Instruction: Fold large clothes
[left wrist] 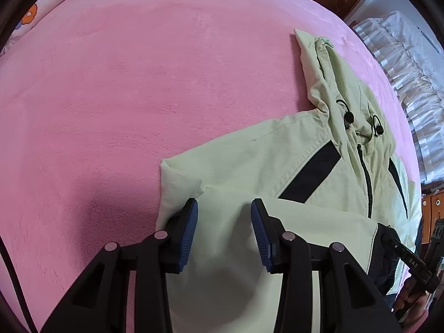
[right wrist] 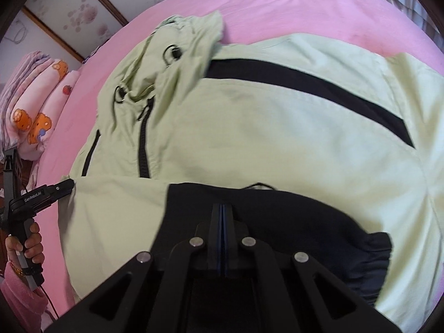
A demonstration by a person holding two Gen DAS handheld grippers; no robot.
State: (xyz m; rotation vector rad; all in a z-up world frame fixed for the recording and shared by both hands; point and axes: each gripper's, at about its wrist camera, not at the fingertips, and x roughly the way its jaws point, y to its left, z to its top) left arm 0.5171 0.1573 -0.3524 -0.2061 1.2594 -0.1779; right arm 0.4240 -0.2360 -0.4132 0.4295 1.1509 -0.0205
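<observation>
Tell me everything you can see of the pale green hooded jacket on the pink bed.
The pale green hooded jacket looks like light woven cloth with black diagonal stripes, a black front zipper, hood drawcords with black toggles, and a dark gathered cuff or hem band. It lies front up on the pink bedspread, hood crumpled, one part folded across its lower body. The left gripper hangs open over the folded edge; the right gripper is shut above the dark band.

A pink blanket [left wrist: 138, 97] covers the bed. Rolled pink quilts [right wrist: 36, 105] with orange bear prints sit at its far corner, beside flower-patterned wall panels [right wrist: 77, 8]. A white ruffled bedspread [left wrist: 410, 83] lies alongside.
</observation>
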